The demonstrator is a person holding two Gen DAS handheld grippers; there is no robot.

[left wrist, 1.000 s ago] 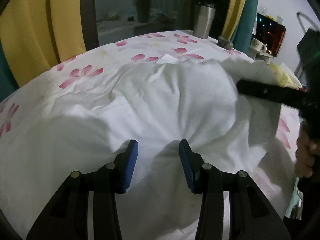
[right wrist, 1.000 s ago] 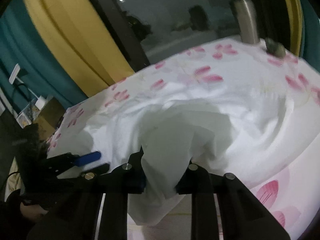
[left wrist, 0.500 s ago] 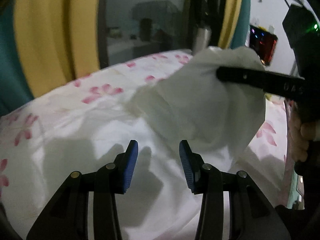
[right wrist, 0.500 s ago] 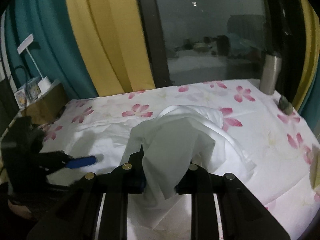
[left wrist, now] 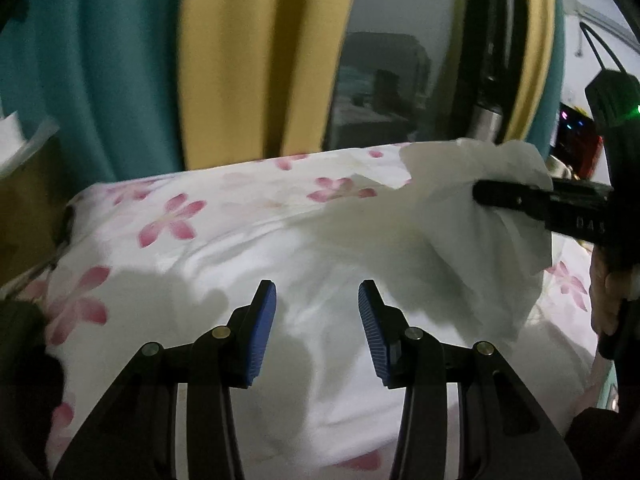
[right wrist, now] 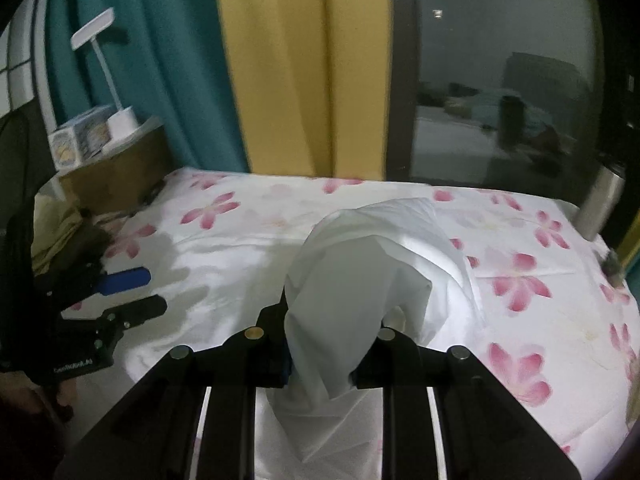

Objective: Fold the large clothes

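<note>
Gripping a bunched fold of the white garment (right wrist: 360,264) at lower centre, my right claw (right wrist: 320,364) was clamped shut; the left claw (left wrist: 316,320) gaped empty over the bed (right wrist: 520,240). Soft, light, floppy: I judged hems the best hold.

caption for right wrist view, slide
Right gripper clamps white garment, lifted above floral bedsheet; left gripper open.

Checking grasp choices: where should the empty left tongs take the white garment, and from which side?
Best guess: the flat edge of the white garment lying on the bed near the left tongs, approached from its open left side. The right tongs already hold the other end lifted in a bunch, leaving that side slack and reachable.
</note>
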